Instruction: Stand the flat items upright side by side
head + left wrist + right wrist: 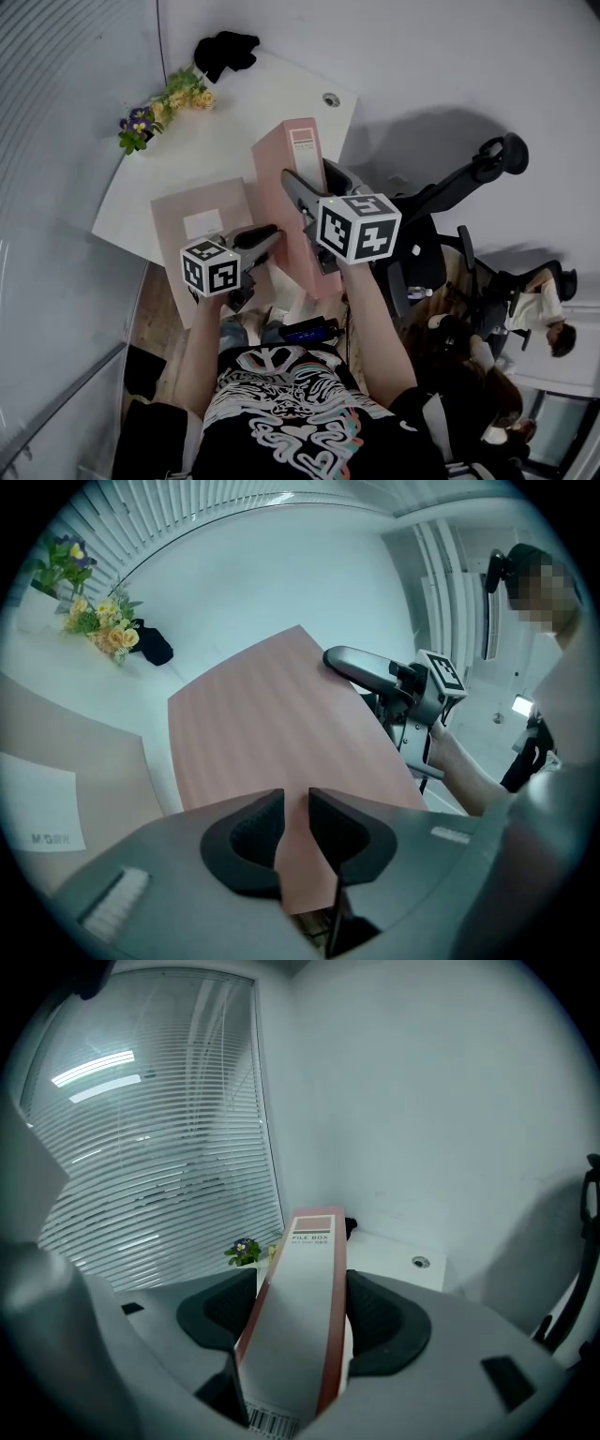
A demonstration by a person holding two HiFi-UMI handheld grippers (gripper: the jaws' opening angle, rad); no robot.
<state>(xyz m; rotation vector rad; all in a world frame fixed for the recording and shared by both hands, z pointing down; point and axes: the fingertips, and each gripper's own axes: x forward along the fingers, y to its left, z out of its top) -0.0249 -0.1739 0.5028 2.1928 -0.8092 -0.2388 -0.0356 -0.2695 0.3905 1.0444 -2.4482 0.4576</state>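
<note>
Because the pink file box point(295, 178) must end on its narrow edge, I grasp it with both hands: my right gripper point(314, 187) straddles the labelled spine from above, jaws wide and pads pressed against the two broad faces, so the box cannot tip sideways. My left gripper point(267, 239) is clenched on a thin pink edge at the box's near end, presumably to steer that end. The box is on edge, spine up, at the near rim of the white tabletop point(244, 103). I cannot tell whether its underside rests there or hangs just above. A second flat folder point(202, 220), pink with a white label, lies face up just to the box's left and is not yet raised. By my judgement it will go upright alongside. At the far side of the tabletop are yellow and purple flowers point(183, 94), a black object point(225, 49) and a cable grommet point(330, 98). Window blinds point(141, 1147) line the left of the room, a plain white wall rises behind, and a black office chair point(459, 187) and a seated person point(539, 305) are to the right.
</note>
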